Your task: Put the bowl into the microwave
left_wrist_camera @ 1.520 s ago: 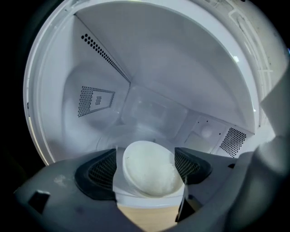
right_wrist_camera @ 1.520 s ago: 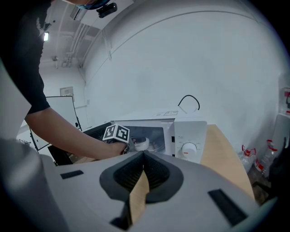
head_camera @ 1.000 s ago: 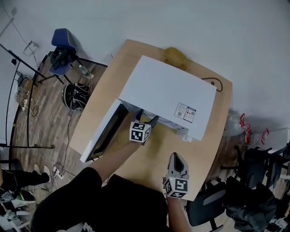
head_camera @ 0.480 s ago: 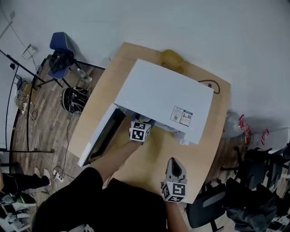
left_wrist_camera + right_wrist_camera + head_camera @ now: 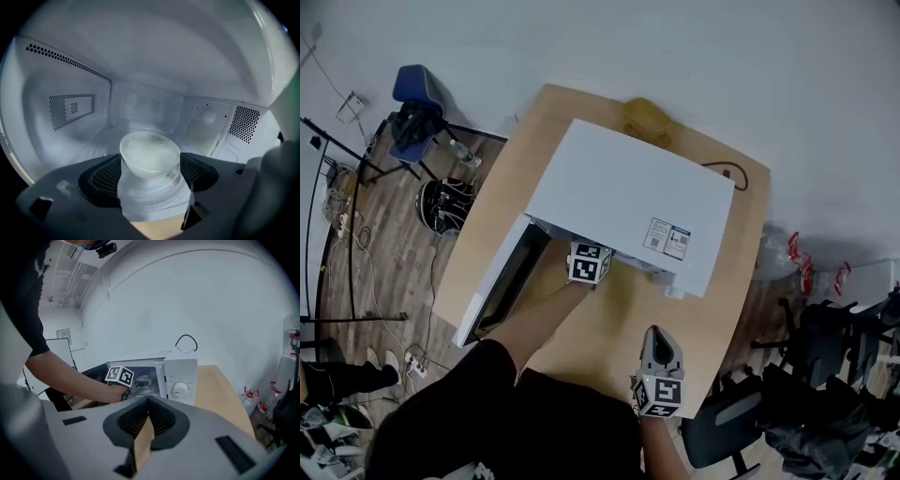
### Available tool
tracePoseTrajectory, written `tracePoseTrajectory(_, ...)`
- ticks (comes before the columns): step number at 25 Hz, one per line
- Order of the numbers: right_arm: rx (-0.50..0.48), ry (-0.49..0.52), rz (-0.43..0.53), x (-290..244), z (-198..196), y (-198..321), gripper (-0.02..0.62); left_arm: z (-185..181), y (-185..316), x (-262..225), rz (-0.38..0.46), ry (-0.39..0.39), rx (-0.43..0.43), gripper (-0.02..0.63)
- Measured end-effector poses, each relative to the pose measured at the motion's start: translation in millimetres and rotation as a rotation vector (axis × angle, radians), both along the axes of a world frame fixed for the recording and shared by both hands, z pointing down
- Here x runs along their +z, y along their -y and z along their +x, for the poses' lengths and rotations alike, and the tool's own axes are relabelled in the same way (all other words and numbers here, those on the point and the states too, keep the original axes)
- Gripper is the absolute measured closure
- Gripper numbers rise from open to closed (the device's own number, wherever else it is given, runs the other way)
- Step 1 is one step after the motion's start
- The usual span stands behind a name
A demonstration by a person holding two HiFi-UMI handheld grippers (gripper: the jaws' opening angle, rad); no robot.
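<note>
Moved since a second ago: left tool (image 5: 149, 187) has gone deeper into the cavity, so the head view now shows only its marker cube (image 5: 589, 262) at the opening. Right tool (image 5: 660, 336) has barely shifted.

1. Tabletop (image 5: 609, 328). Pale wood, beneath both tools; carries the microwave.
2. Microwave (image 5: 628, 202). White; ahead of the right tool, enclosing the left tool's jaws. Perforated vents on the cavity walls to either side of the left tool.
3. Door (image 5: 492, 291). Swung wide open, to the left of the left tool.
4. Left tool. Jaws closed on the bowl, one pad against each flank, reaching in through the opening.
5. Right tool. Jaws drawn together with nothing between them. Held near the tabletop's front edge, well apart from the microwave and pointing toward it.
6. Turntable (image 5: 96, 149). Glass; below and ahead of the left tool.
7. Bowl (image 5: 150, 157). White, upright, with pale contents. Sits between the left tool's jaws, inside the cavity, over the turntable. Whether its base rests on the glass cannot be told.
8. Yellow object (image 5: 645, 117). Beyond the microwave, far from both tools.
9. Dial (image 5: 180, 389). On the control panel, ahead of the right tool.

Hazards, as judged:
- If the jaws open before the base is seated, the bowl would drop onto the glass and could tip or spill.
- If the left tool withdraws with a pad still dragging a flank, it could pull the bowl back toward the opening.
- If the left tool tilts in this tight space, the bowl's contents could slop out.
</note>
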State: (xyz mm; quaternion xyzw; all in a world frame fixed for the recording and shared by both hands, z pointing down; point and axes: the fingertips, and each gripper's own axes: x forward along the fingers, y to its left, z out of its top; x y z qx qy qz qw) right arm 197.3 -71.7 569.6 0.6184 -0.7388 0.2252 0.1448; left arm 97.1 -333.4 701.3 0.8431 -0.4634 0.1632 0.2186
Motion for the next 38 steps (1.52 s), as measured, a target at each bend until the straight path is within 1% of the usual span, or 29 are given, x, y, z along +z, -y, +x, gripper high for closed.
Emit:
tracePoseTrajectory(5,0.001,-0.009,0.01,-5,-5,-2,0.535,-10,-11,-7,-0.009,-0.017,0.007,0.24)
tracePoseTrajectory(9,0.012,-0.024,0.033,-14,-11,-6,0.535,-25,-40,-23,-0.005,-0.042,0.033,0.239)
tracePoseTrajectory(13,0.035,-0.04,0.067,-26,-23,-16,0.535,-41,-77,-52,0.009,-0.077,0.07,0.24)
tracePoseTrajectory(17,0.075,-0.052,0.091,-38,-40,-42,0.535,-66,-136,-91,0.019,-0.176,0.095,0.241)
tracePoseTrajectory(21,0.122,-0.058,0.106,-48,-62,-78,0.535,-109,-207,-125,0.015,-0.256,0.084,0.241)
tracePoseTrajectory(23,0.142,-0.068,0.116,-54,-72,-97,0.535,-128,-240,-140,0.004,-0.286,0.095,0.241)
tracePoseTrajectory(25,0.162,-0.078,0.127,-62,-81,-116,0.535,-141,-270,-154,0.012,-0.268,0.132,0.241)
tracePoseTrajectory(27,0.181,-0.085,0.139,-73,-91,-133,0.535,-152,-297,-171,0.055,-0.223,0.18,0.243)
tracePoseTrajectory(28,0.19,-0.088,0.145,-78,-97,-140,0.535,-158,-308,-181,0.085,-0.218,0.197,0.259)
tracePoseTrajectory(29,0.197,-0.09,0.152,-83,-103,-145,0.535,-164,-317,-192,0.116,-0.231,0.204,0.363)
tracePoseTrajectory(30,0.201,-0.09,0.161,-88,-109,-149,0.535,-170,-325,-202,0.14,-0.259,0.206,0.521)
tracePoseTrajectory(31,0.201,-0.09,0.172,-93,-116,-153,0.535,-175,-332,-212,0.156,-0.293,0.208,0.561)
tracePoseTrajectory(33,0.184,-0.1,0.193,-104,-129,-160,0.535,-181,-346,-226,0.167,-0.339,0.218,0.561)
tracePoseTrajectory(34,0.171,-0.106,0.204,-110,-136,-163,0.535,-183,-354,-232,0.172,-0.343,0.224,0.561)
tracePoseTrajectory(38,0.126,-0.125,0.25,-127,-162,-172,0.535,-191,-377,-253,0.223,-0.311,0.251,0.581)
